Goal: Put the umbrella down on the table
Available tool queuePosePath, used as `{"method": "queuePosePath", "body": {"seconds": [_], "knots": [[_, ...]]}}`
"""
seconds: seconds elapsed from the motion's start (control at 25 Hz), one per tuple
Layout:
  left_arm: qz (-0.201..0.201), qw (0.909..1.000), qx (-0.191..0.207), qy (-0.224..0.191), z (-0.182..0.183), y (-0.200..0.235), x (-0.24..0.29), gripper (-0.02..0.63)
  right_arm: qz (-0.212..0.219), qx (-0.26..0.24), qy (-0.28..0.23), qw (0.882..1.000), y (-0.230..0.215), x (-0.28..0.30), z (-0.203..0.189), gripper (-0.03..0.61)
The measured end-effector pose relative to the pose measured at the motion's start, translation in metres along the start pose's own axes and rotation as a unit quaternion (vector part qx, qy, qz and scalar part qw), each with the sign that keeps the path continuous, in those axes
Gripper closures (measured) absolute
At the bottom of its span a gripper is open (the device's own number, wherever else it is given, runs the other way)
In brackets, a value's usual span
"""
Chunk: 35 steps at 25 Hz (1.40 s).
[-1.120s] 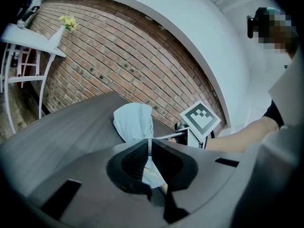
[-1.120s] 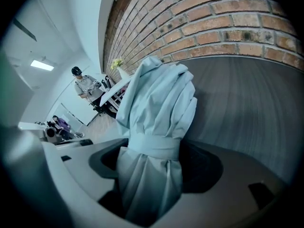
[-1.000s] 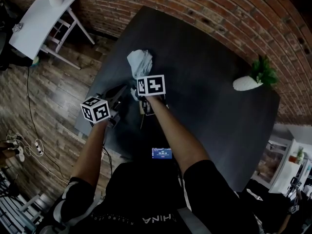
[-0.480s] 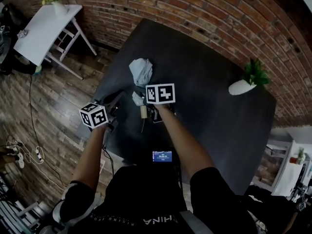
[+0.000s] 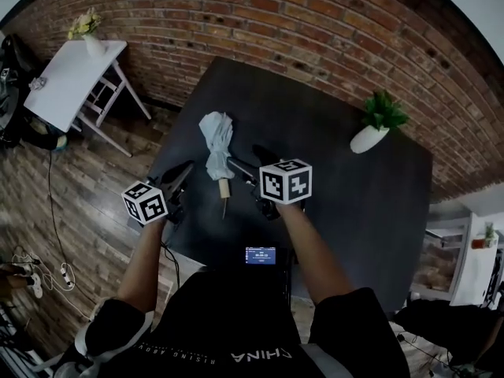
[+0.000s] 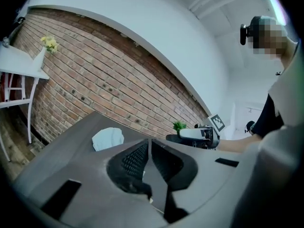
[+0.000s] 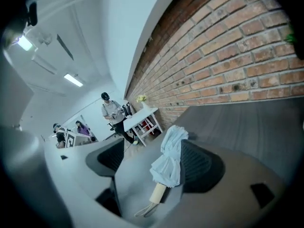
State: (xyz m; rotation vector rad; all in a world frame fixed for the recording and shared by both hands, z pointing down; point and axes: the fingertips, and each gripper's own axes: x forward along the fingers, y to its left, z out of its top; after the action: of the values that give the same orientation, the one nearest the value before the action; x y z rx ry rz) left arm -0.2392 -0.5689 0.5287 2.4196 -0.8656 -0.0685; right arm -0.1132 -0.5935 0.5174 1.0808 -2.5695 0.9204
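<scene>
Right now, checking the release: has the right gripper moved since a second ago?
Yes. The right gripper has drawn back from over the umbrella to its right, jaws just opening, nothing between them.

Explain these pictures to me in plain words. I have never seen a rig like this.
No robot here: a person holds two hand-held two-jaw grippers; the patterned cubes are parts of them. One camera on the person's head looks down; one rides on each gripper, looking along its jaws. On the dark table are a folded pale blue umbrella and a potted plant. The left gripper is shut and empty. The right gripper has just been opening its jaws; the umbrella shows in the gap but lies free on the table, so nothing is held.
</scene>
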Motion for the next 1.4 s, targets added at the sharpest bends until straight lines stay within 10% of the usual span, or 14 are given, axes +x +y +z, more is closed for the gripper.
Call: {"method": "queuePosePath", "body": {"seconds": [0.2, 0.44, 1.4], "knots": [[-0.022, 0.9994, 0.026, -0.002, 0.003, -0.037, -0.006, 0.609, 0.028, -0.019, -0.042, 0.999, 0.028, -0.053, 0.008, 0.209], [-0.048, 0.9985, 0.025, 0.002, -0.014, -0.066, -0.012, 0.611, -0.015, -0.026, -0.079, 0.996, 0.023, -0.09, -0.007, 0.569], [-0.032, 0.9987, 0.034, 0.019, -0.077, -0.135, -0.062, 0.612, 0.004, -0.072, -0.019, 0.997, 0.051, -0.111, -0.065, 0.569]]}}
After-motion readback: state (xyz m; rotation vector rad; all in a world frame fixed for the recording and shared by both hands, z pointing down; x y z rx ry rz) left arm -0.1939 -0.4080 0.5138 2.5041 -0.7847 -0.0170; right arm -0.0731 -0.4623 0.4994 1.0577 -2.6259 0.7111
